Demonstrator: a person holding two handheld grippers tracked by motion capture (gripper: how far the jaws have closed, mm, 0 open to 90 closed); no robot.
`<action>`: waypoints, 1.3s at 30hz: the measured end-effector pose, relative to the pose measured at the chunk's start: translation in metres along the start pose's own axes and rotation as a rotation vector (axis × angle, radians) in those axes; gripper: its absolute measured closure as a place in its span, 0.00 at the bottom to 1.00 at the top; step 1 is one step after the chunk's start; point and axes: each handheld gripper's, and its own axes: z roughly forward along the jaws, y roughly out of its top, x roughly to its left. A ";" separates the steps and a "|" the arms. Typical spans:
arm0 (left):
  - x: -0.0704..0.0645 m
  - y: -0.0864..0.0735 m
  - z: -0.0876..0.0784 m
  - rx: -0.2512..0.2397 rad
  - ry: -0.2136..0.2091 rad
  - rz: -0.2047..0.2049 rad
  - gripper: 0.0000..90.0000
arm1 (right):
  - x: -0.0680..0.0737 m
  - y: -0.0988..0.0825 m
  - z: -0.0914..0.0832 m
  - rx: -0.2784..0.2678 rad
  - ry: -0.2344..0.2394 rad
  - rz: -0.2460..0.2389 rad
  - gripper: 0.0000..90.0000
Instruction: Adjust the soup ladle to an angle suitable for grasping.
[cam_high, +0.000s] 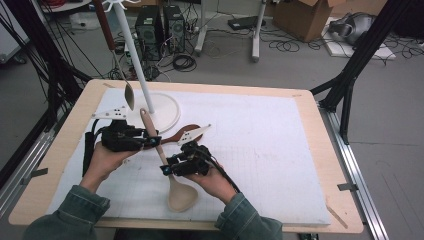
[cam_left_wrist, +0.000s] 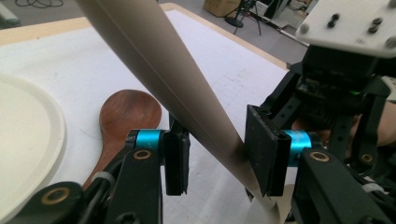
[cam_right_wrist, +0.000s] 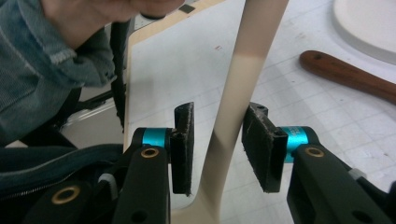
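A beige ladle (cam_high: 176, 192) lies slanted above the white mat, bowl toward the person and handle pointing at the stand. My left gripper (cam_high: 151, 142) is shut on the upper handle; in the left gripper view (cam_left_wrist: 217, 158) both pads meet the handle (cam_left_wrist: 154, 60). My right gripper (cam_high: 168, 169) sits lower on the same handle, near the bowl. In the right gripper view (cam_right_wrist: 217, 149) its jaws straddle the handle (cam_right_wrist: 243, 74) with a gap at the left pad, so it is open.
A brown wooden spoon (cam_high: 176, 135) lies on the mat (cam_high: 270, 150) just behind the grippers. A white stand with a round base (cam_high: 167, 112) rises at the back left, and a metal spoon (cam_high: 129, 95) hangs beside its pole.
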 end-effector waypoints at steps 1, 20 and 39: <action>-0.001 0.002 -0.001 0.001 -0.001 0.006 0.69 | 0.001 0.000 0.001 -0.002 0.003 -0.007 0.71; -0.019 0.014 -0.003 0.034 -0.033 0.091 0.70 | 0.003 0.002 0.001 -0.018 -0.053 -0.078 0.88; -0.024 0.012 0.003 0.058 -0.061 0.096 0.82 | 0.005 0.004 -0.004 -0.077 -0.130 -0.081 0.87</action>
